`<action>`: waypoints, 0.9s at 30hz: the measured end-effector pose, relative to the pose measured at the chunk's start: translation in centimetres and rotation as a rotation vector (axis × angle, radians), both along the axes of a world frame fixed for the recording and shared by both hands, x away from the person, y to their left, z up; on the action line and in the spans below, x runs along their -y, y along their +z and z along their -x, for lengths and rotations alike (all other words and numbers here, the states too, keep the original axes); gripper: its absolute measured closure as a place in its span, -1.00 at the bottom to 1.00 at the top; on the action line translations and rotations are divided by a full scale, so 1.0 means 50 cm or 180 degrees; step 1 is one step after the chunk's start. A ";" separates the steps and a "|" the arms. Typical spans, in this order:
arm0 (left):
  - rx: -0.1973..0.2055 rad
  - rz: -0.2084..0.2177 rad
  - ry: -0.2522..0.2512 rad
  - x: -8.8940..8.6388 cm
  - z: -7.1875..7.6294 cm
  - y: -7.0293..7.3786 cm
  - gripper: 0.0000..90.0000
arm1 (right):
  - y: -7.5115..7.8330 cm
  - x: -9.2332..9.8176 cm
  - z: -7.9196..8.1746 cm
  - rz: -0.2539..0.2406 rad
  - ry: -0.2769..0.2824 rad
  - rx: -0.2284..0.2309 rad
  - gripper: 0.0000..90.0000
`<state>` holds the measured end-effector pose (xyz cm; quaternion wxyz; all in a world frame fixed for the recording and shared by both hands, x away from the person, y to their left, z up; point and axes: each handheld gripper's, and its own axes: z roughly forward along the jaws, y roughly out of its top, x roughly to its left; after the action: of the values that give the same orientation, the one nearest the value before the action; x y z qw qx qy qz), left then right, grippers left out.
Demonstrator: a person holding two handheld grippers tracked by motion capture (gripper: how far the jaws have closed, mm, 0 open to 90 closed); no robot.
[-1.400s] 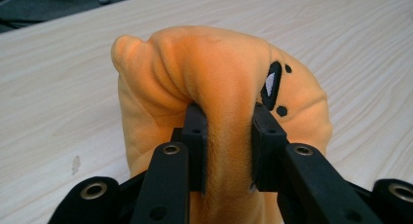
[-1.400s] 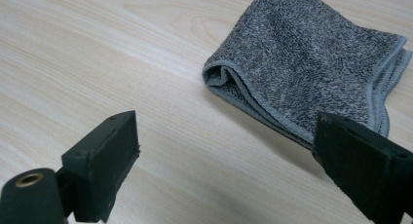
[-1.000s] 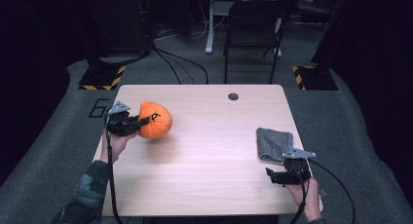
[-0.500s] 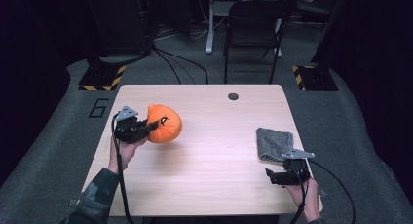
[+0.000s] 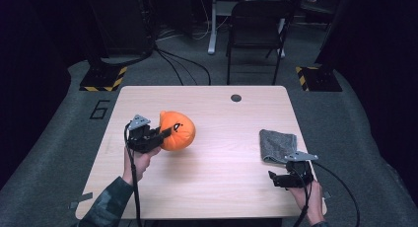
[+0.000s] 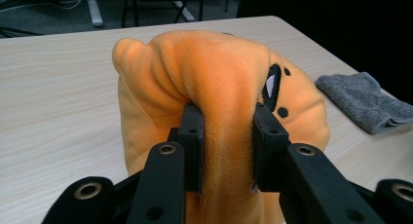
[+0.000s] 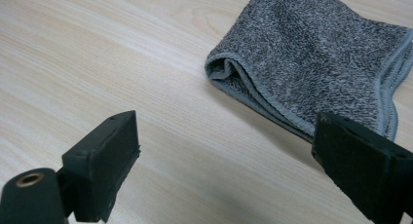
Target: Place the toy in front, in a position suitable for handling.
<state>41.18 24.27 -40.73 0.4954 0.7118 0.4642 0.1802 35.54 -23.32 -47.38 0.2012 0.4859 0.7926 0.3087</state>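
From the high view, my left gripper (image 5: 165,133) holds the soft orange plush pumpkin with black face marks (image 5: 178,130) over the left half of the pale wooden table (image 5: 212,187). The pumpkin hangs to the side of the jaws, so most of its body is outside the grip. My right gripper (image 5: 274,178) rests near the right front edge, just beside the folded grey terry towel (image 5: 277,144), and holds nothing.

In the left gripper view, the two black jaws are closed on a fold of the pumpkin (image 6: 219,87), and the plush bulges out above and beside the pads (image 6: 192,136). I think this is the weak point: only a pinch of fabric is caught, not the body. If I swing the hand fast, the fold may slide out and the pumpkin may drop and roll on the table. The toy also hides what is in front of it, so I could push it against the towel (image 6: 363,100) without noticing.

In the right gripper view, the jaws stand wide apart over bare wood, with the towel (image 7: 311,58) ahead of them and untouched. If I move forward carelessly, one jaw may catch the towel's edge and unfold it.
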 end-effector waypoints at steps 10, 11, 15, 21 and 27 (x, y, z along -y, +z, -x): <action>-0.0046 0.0117 -0.0024 0.054 0.024 -0.008 0.57 | 0.003 -0.002 0.001 -0.0013 -0.0018 0.0030 -0.79; -0.0045 0.0110 -0.0030 0.059 0.025 -0.009 0.57 | 0.003 -0.002 0.001 -0.0007 -0.0017 0.0026 -0.79; -0.0057 0.0115 -0.0047 0.090 0.036 -0.016 0.56 | 0.001 -0.003 0.001 -0.0006 -0.0018 0.0008 -0.79; -0.0056 0.0114 -0.0108 0.130 0.045 -0.025 0.56 | -0.001 -0.005 0.000 -0.0008 -0.0016 0.0003 -0.79; -0.0154 0.0169 -0.0092 0.170 0.051 -0.047 0.55 | -0.004 -0.003 -0.001 0.0014 0.0002 0.0000 -0.78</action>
<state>38.62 15.78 -43.08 0.5052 0.7092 0.4704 0.1434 35.62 -23.15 -47.61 0.2021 0.4852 0.7934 0.3070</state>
